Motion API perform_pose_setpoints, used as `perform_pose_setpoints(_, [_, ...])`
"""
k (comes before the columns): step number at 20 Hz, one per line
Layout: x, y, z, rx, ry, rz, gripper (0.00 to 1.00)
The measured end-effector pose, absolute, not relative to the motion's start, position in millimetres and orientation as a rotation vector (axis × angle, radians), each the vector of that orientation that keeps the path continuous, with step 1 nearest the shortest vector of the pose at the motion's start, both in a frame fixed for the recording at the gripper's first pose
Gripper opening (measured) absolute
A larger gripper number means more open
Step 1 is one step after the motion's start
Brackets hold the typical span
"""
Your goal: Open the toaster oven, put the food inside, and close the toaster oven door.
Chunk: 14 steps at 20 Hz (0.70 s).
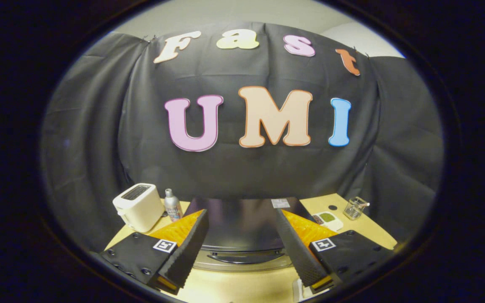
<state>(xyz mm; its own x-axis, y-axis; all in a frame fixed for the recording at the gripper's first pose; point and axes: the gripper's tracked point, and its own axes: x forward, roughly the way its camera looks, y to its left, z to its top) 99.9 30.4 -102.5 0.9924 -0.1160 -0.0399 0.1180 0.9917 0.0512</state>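
Sitting just ahead of wide-open tool (pixel 242 252), toaster oven (pixel 240 227), dark glossy top, door closed.

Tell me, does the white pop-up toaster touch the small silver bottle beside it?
Apart. The gripper view shows a dark strip of cloth wall between the white toaster and silver bottle. The gripper is open.

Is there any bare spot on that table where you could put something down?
Yes. The table is bare in front of the toaster oven, between the open fingers of the hand-held gripper. Another bare strip lies beside the glass measuring cup. It is crowded where the white toaster and silver bottle stand close together.
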Motion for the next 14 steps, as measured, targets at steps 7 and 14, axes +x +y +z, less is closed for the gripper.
perform_pose_setpoints(7, [131,55,-154,0.053,0.029,-0.073,1.00])
perform_pose_setpoints(14, [148,48,-195,0.119,0.055,-0.096,1.00])
